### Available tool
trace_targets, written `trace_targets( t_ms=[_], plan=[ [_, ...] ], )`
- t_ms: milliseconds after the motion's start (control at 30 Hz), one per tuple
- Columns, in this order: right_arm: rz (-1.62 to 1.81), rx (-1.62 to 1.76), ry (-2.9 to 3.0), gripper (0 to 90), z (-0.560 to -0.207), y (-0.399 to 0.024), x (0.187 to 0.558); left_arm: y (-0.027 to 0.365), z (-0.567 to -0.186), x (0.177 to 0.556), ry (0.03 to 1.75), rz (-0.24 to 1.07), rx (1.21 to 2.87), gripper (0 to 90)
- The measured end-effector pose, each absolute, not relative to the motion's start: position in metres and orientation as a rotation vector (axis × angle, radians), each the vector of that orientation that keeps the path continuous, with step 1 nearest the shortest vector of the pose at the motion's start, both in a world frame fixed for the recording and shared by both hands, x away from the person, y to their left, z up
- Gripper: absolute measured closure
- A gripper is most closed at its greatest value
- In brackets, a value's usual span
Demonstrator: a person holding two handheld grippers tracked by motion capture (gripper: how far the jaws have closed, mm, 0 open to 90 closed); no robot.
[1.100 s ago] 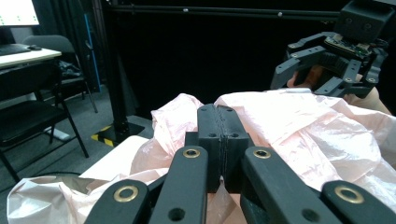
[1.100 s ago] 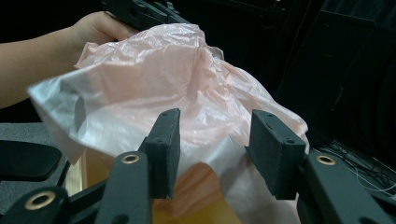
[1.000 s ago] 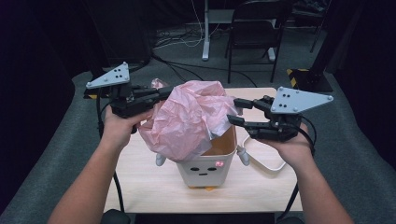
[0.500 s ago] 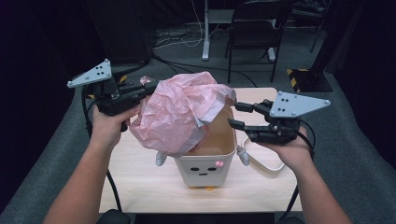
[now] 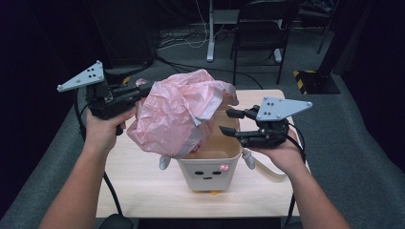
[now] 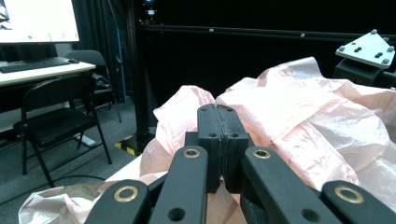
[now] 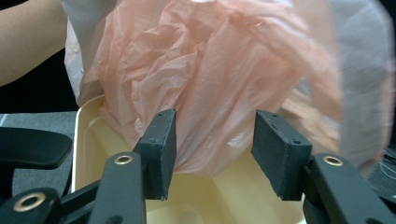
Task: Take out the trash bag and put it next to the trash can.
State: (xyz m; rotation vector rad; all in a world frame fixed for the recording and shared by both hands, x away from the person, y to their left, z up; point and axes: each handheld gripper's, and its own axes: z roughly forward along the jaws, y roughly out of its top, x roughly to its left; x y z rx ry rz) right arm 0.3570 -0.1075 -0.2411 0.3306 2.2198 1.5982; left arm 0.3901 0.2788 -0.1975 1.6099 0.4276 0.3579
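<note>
A crumpled pink plastic bag (image 5: 176, 114) hangs over the open top of a cream bin (image 5: 210, 174) with a small face on its front. My left gripper (image 5: 142, 91) is at the bag's left edge and is shut on a fold of it. In the left gripper view the jaws (image 6: 218, 112) are pressed together, with the bag (image 6: 299, 107) bulging behind them. My right gripper (image 5: 225, 121) is open at the bin's right rim and its jaws have just been opening. In the right gripper view the gripper (image 7: 212, 140) faces the bag (image 7: 210, 60) above the bin (image 7: 86, 140), with no pad pressing on the bag.
The bin stands on a small wooden table (image 5: 267, 191) with a white strap (image 5: 267, 168) lying to its right. A black chair (image 5: 262, 28) and a stand are on the floor beyond the table. Another chair (image 6: 56, 116) shows in the left gripper view.
My left gripper has drawn the bag leftward and slightly up, away from the bin. The right gripper has sunk toward the bin's rim and its jaws stand wider.
</note>
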Motion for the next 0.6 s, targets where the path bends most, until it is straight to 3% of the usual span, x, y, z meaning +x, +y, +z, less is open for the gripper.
trace_targets(
  t_ms=[600],
  plan=[
    [1.605, 0.226, 2.317, 47.6, -0.247, -0.068, 0.356, 0.298, -0.195, 0.378, 0.448, 0.403, 1.614, 89.8]
  ],
)
